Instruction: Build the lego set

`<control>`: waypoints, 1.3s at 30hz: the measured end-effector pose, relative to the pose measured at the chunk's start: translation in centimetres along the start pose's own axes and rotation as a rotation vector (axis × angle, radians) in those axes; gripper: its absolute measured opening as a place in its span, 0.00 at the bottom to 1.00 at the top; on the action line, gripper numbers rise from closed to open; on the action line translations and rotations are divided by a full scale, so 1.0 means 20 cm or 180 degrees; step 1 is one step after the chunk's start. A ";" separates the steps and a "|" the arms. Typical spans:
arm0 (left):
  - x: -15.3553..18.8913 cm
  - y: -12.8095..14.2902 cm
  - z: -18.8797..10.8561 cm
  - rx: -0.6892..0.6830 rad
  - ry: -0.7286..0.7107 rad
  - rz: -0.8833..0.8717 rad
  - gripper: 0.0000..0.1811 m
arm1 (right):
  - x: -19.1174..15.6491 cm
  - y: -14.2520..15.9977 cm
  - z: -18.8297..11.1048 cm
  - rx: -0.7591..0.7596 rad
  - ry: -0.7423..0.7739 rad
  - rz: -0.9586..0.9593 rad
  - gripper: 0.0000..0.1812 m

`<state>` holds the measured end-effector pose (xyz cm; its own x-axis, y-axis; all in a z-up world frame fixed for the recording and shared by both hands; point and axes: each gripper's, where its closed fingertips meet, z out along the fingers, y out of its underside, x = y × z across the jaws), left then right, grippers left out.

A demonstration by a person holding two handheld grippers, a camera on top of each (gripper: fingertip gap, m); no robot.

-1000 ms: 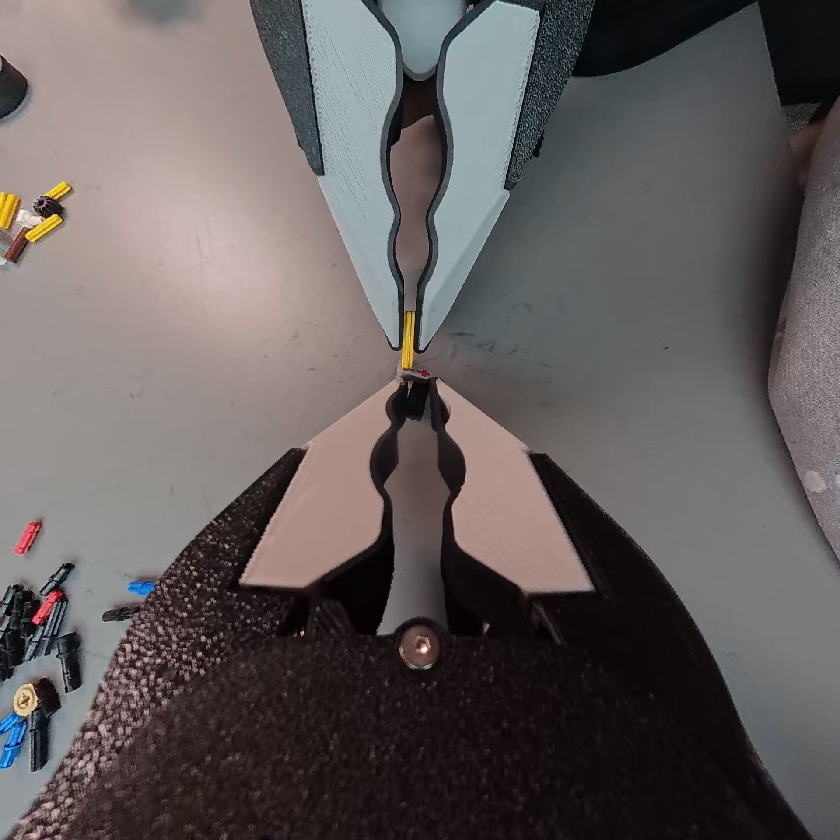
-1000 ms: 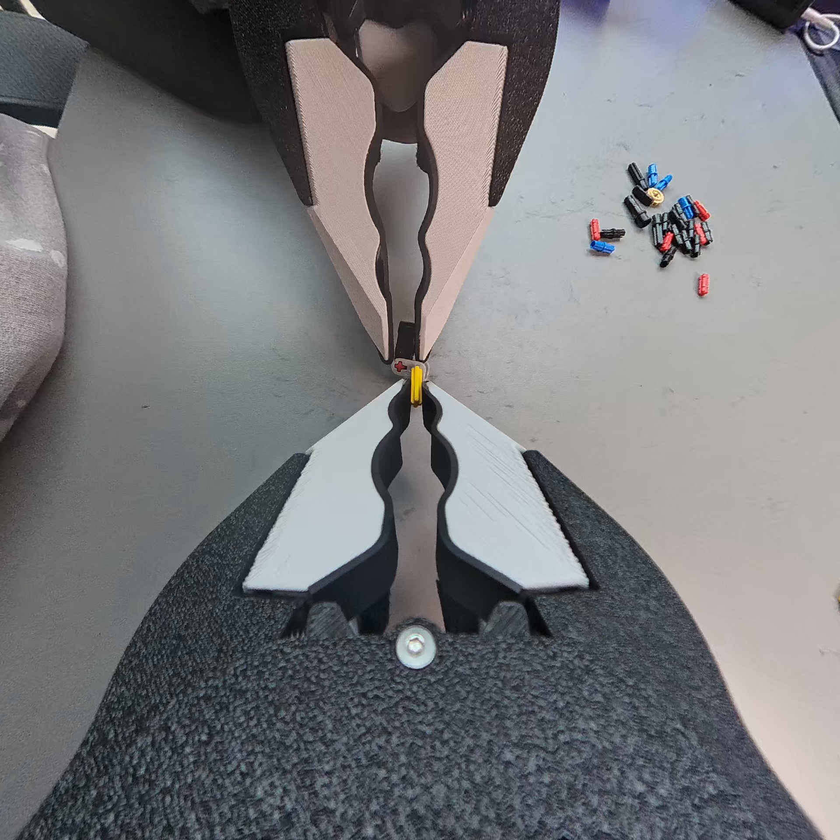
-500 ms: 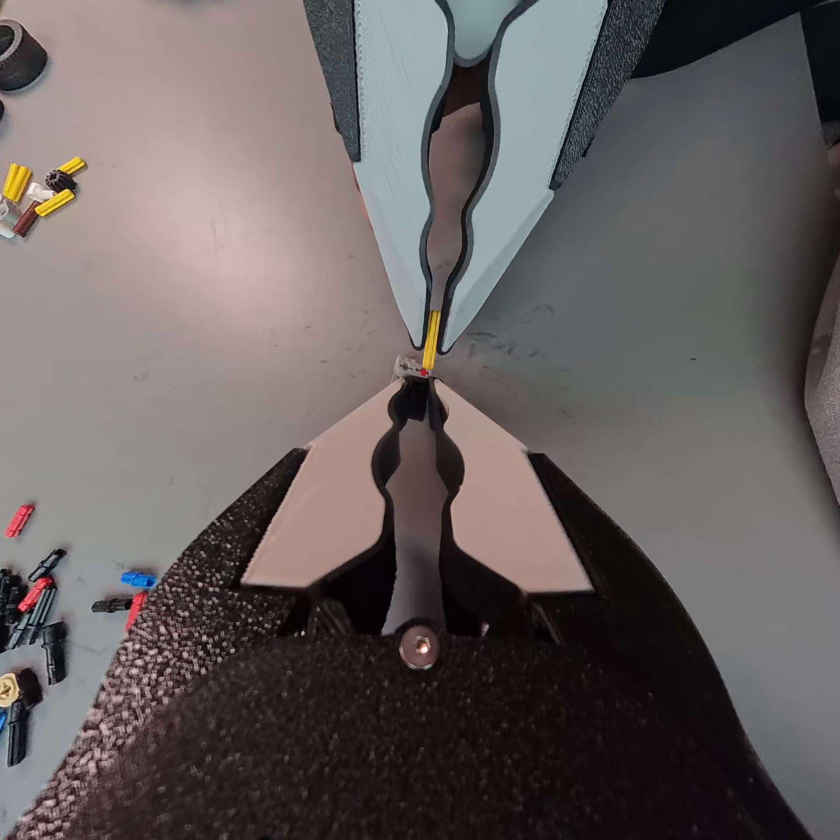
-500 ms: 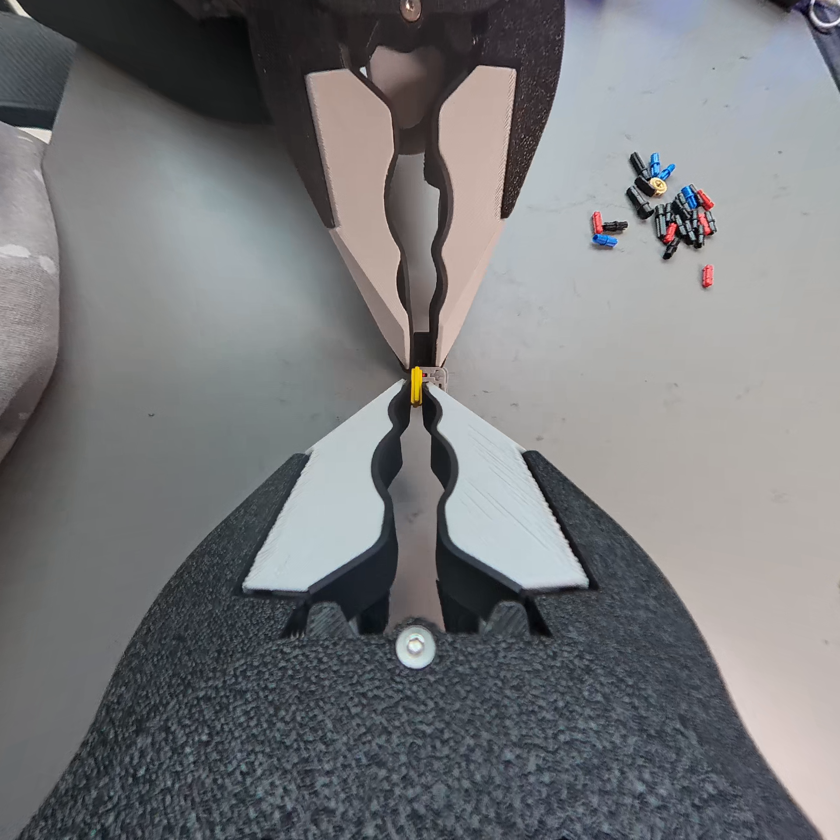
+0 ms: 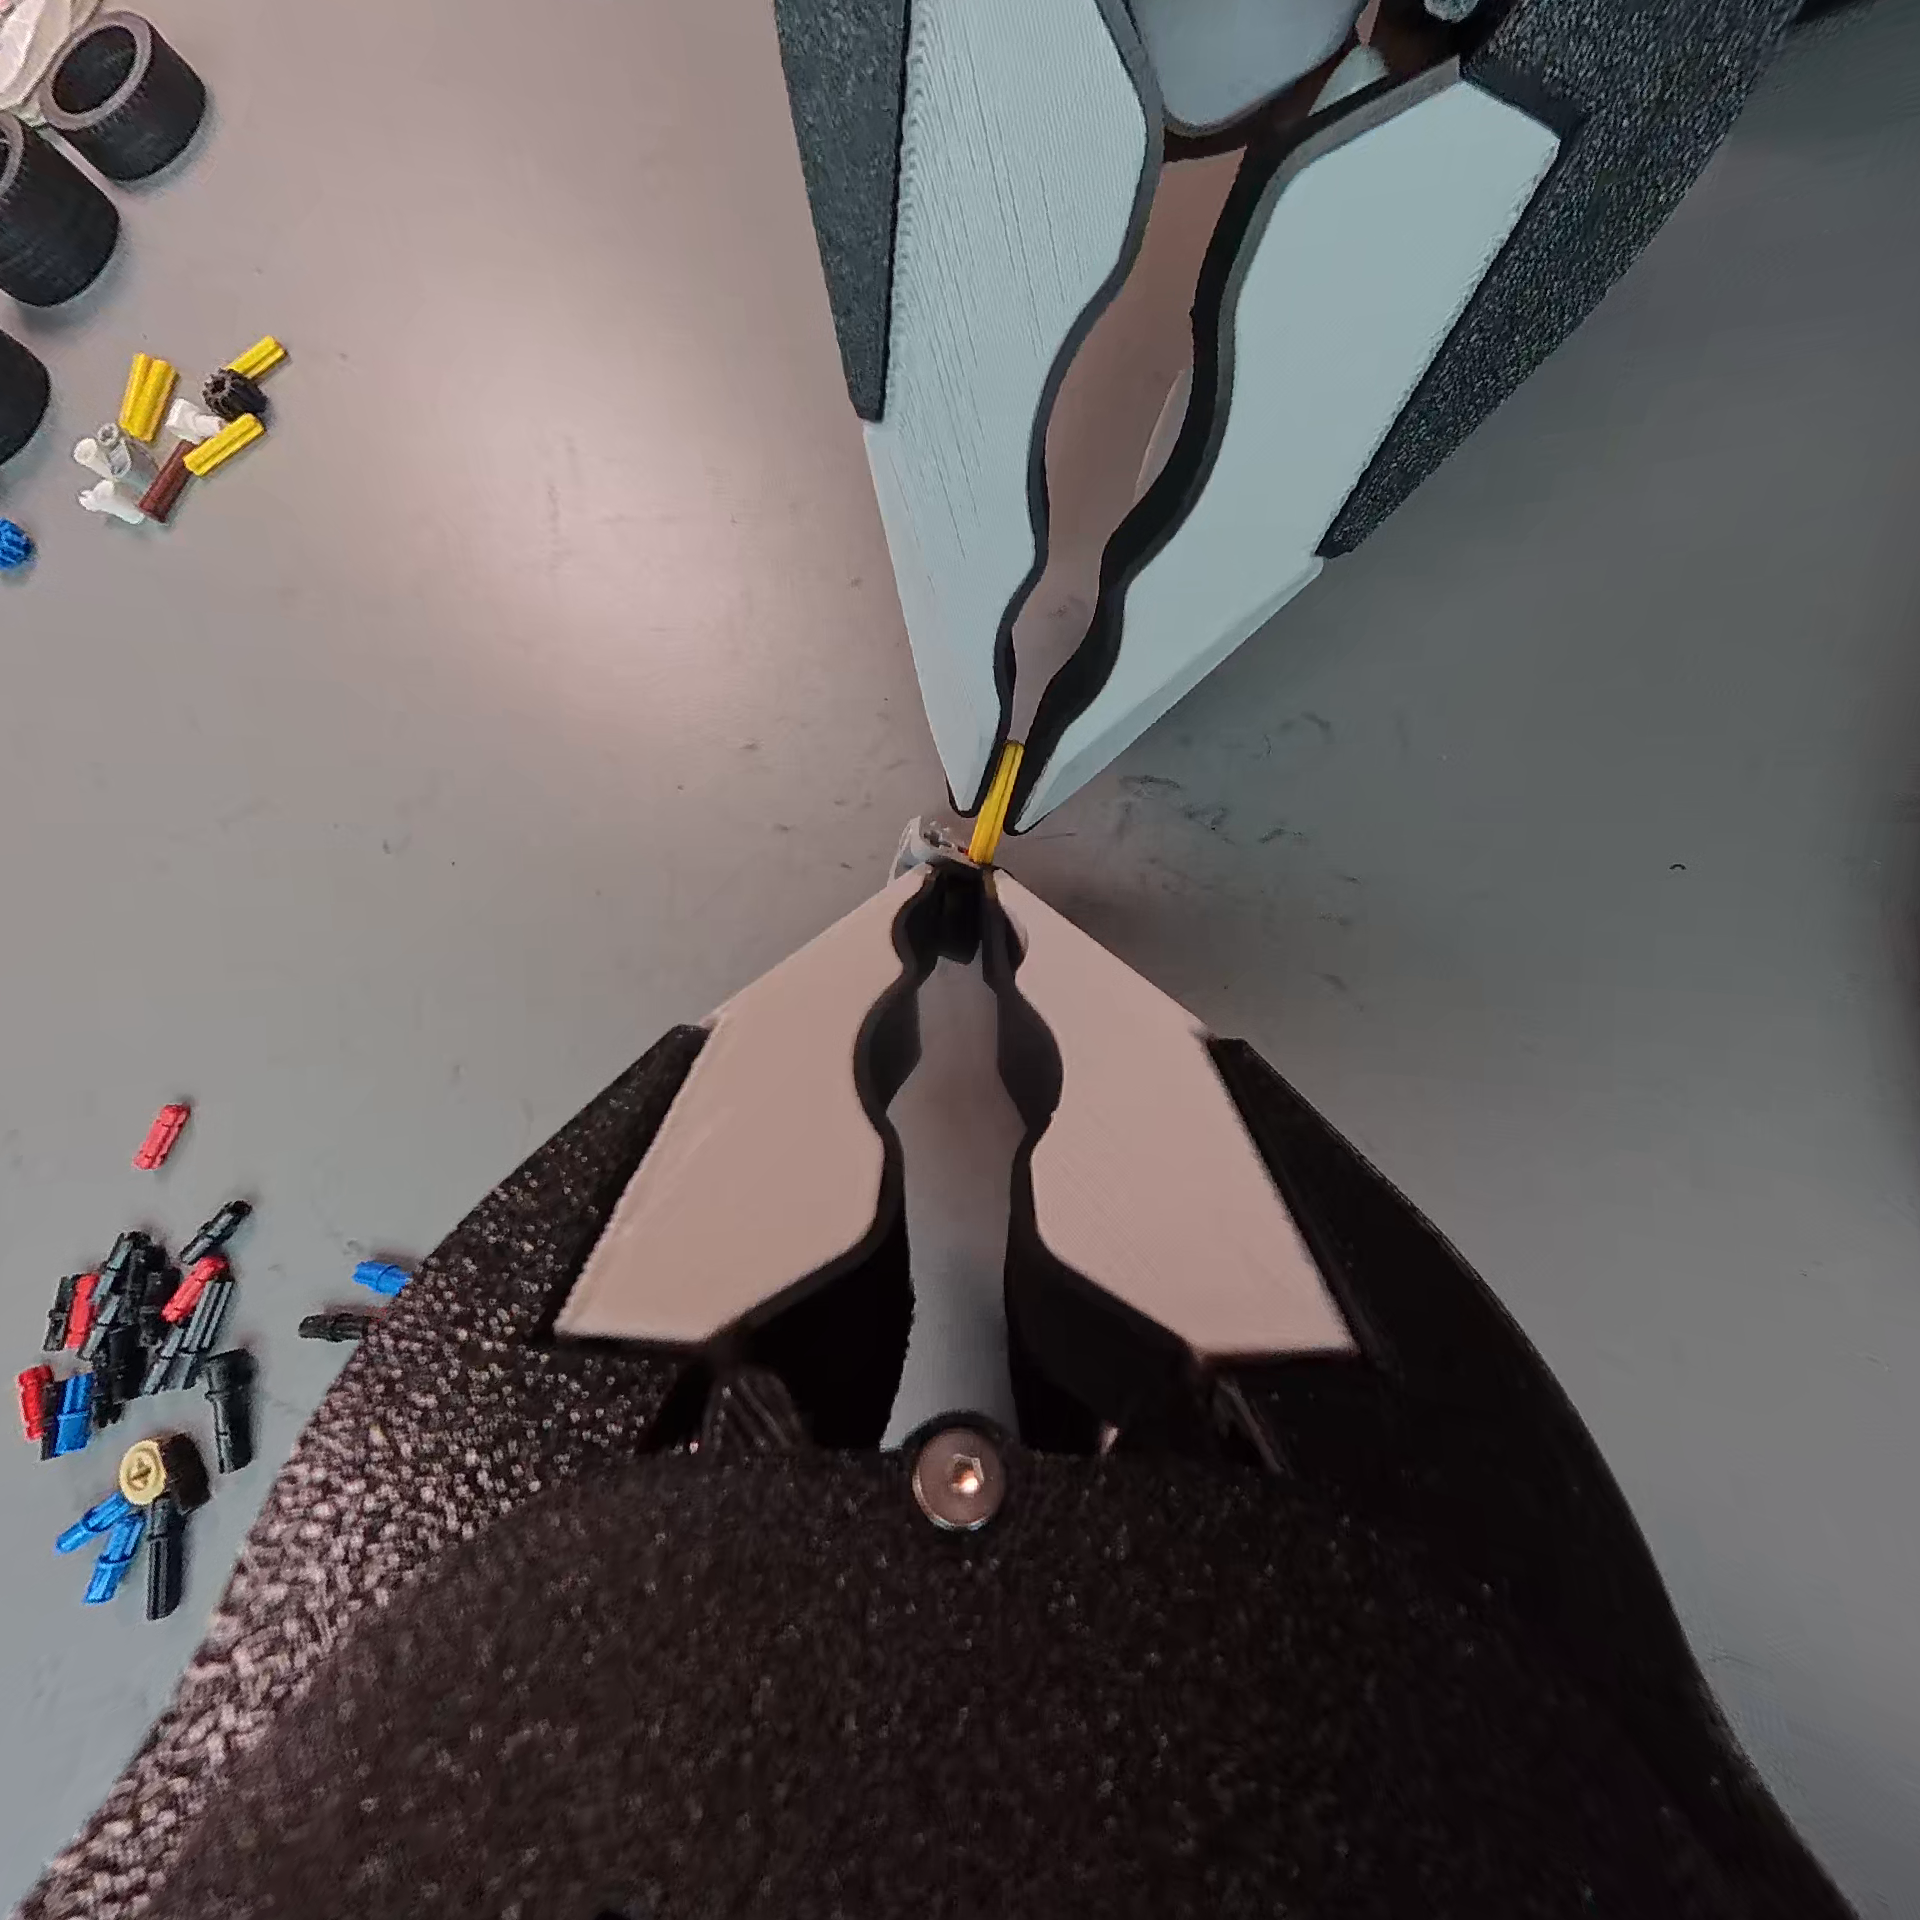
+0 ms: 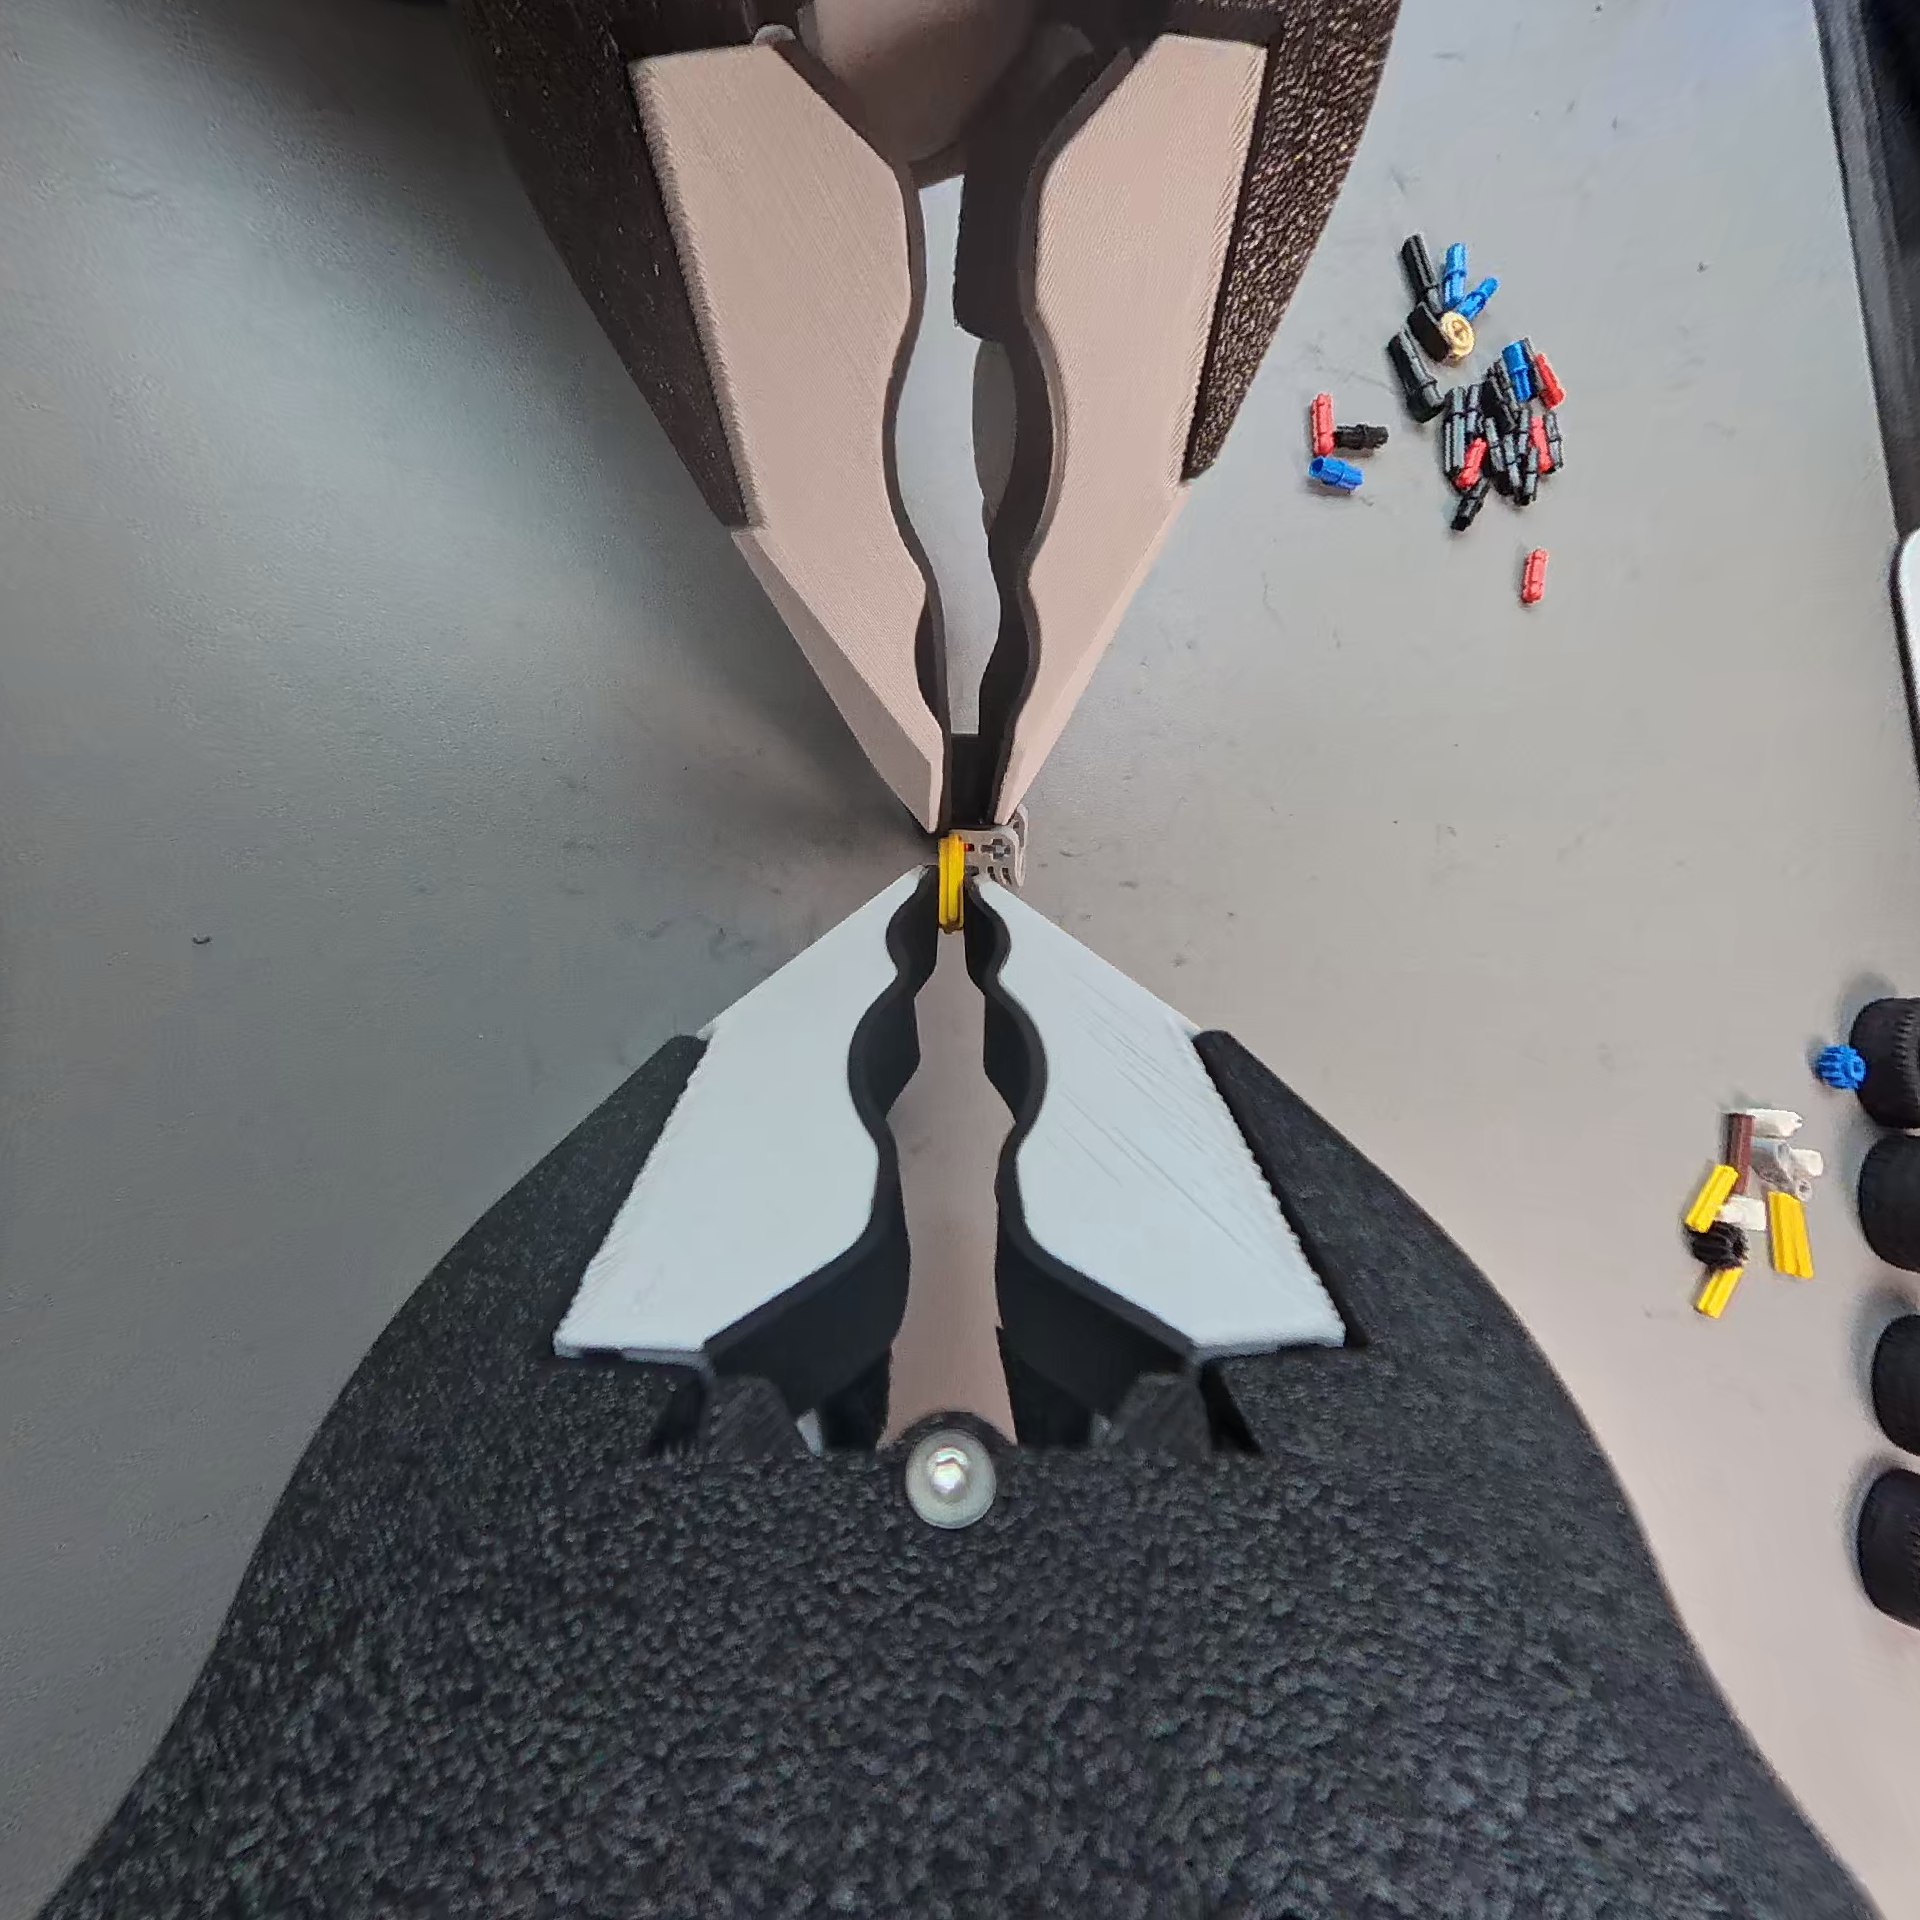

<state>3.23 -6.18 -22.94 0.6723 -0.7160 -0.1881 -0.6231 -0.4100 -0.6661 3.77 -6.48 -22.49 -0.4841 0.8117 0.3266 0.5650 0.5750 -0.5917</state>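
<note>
Nearest the left wrist camera, our left gripper (image 5: pixel 961 883), with tan fingers, is closed on a small light-grey connector (image 5: pixel 923 844) that has a dark part seated behind it between the tips. In the right wrist view, the near tool is our right gripper (image 6: pixel 952 902), with pale blue-grey fingers, clamped on a short yellow axle (image 6: pixel 950 881) along its length so that one end sticks out past the tips.

The two grippers meet tip to tip above the grey table (image 5: pixel 540 675), and the axle end touches the connector, which shows a cross-shaped hole and a red mark on its face. We judge the step in hand to be pressing the axle into that hole. Gripping the axle lengthwise leaves its end free to enter, and the left gripper acts as a fixed brace. How deep the axle sits, we cannot tell. The right gripper approaches at a slight angle in the left wrist view, so alignment probably needs care.

Farther out in the left wrist view, at near left, lies a pile of black, red and blue pins (image 5: pixel 130 1351). Beyond it sit spare yellow axles (image 5: pixel 197 416) with white and brown bits, and farthest, black tyres (image 5: pixel 125 104) at the table's far-left corner.
</note>
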 end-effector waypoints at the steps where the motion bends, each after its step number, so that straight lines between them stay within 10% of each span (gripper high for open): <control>1: 0.00 0.00 0.00 -0.0017 -0.0011 -0.0007 0.03 | 0.00 0.00 0.00 0.0001 0.0034 -0.0012 0.02; 20: -0.04 -0.03 -0.02 0.0127 0.0047 -0.0362 0.00 | 0.05 -0.01 0.02 0.0271 0.0426 -0.0169 0.02; 25: -0.14 0.02 -0.13 0.0388 0.0057 -0.0577 0.16 | 0.12 0.02 -0.01 0.0392 0.0466 0.0077 0.02; 39: -0.13 0.12 -0.03 -0.0051 0.0129 -0.0703 0.04 | 0.21 -0.05 -0.04 0.0779 0.0597 0.0242 0.02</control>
<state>-0.28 -5.65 -23.54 0.7767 -0.6298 -0.0096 -0.4690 -0.5681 -0.6762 1.72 -3.54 -20.06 -0.3021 0.8692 0.3914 0.4062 0.4888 -0.7721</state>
